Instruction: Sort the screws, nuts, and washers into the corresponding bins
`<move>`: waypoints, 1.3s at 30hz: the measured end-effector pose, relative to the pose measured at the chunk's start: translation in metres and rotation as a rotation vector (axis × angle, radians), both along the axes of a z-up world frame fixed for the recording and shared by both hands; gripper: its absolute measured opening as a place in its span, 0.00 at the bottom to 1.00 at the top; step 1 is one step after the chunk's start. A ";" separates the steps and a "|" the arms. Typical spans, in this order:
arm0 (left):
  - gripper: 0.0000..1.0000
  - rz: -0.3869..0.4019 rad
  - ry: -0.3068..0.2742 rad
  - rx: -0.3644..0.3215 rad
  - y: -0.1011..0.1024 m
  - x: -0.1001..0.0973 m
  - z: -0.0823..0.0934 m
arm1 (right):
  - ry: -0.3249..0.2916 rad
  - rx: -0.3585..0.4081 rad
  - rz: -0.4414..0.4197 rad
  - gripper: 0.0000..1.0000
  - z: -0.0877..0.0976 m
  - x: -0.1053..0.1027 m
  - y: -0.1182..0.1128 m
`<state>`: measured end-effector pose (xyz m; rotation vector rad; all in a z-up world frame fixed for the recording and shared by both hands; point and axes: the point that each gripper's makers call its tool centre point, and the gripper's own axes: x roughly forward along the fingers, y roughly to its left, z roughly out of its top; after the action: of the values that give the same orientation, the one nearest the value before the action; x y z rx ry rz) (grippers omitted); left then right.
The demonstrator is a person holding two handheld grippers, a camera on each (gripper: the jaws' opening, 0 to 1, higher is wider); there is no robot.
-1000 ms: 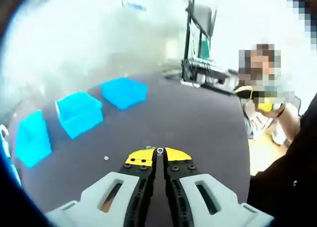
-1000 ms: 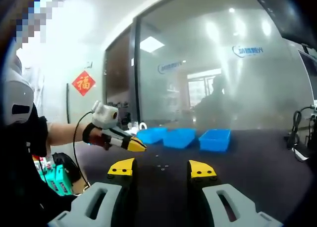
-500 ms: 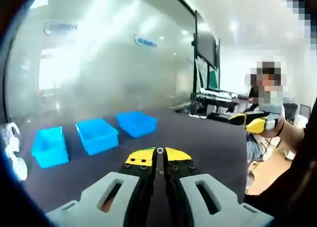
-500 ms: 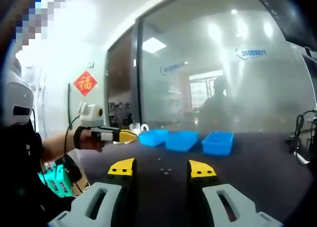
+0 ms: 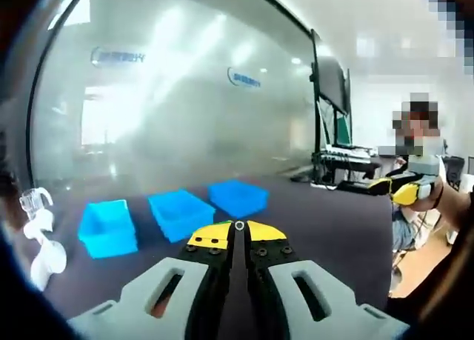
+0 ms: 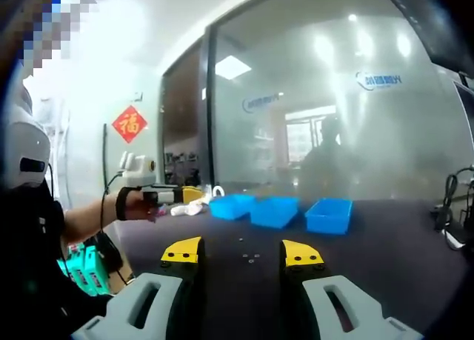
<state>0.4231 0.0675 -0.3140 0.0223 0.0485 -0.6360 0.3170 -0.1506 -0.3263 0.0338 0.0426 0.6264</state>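
Observation:
My left gripper (image 5: 239, 227) is shut, and a small silver ring-shaped part (image 5: 239, 224), like a washer, is pinched at its yellow tips. Beyond it three blue bins stand in a row on the dark table: left bin (image 5: 109, 226), middle bin (image 5: 180, 212), right bin (image 5: 238, 197). In the right gripper view the same bins (image 6: 274, 210) sit mid-table, and the left gripper (image 6: 187, 196) hovers by the leftmost one, held in a person's hand. My right gripper (image 6: 242, 252) is open with nothing between its fingers. A few loose small parts (image 6: 251, 258) lie on the table ahead of it.
A frosted glass wall stands behind the table (image 6: 385, 251). A white object (image 5: 41, 240) lies at the table's left end. The right gripper (image 5: 400, 190) shows at the far right, with a monitor stand (image 5: 329, 162) and cables (image 6: 448, 221) near that table end.
The left gripper has risen from the table, levelled out and moved toward the left end of the bin row, still shut on the small part. The right gripper has barely shifted.

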 end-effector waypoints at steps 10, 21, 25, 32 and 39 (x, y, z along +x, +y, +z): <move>0.06 0.128 0.024 -0.059 0.051 0.056 0.012 | 0.003 0.001 -0.003 0.36 -0.002 -0.001 -0.002; 0.06 0.271 0.030 -0.029 0.089 0.128 0.014 | 0.003 0.005 -0.011 0.36 -0.002 -0.001 -0.006; 0.06 0.336 0.077 -0.078 0.106 0.155 0.011 | 0.004 0.004 -0.014 0.36 -0.002 -0.001 -0.007; 0.06 0.388 0.111 -0.045 0.117 0.177 0.001 | 0.005 0.003 -0.021 0.36 -0.001 -0.002 -0.008; 0.06 0.418 0.135 -0.005 0.126 0.194 -0.010 | 0.007 -0.002 -0.022 0.36 -0.001 -0.002 -0.008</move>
<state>0.6172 0.1931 -0.3242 -0.0355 0.1774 -0.2189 0.3153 -0.1585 -0.3271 0.0347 0.0491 0.6046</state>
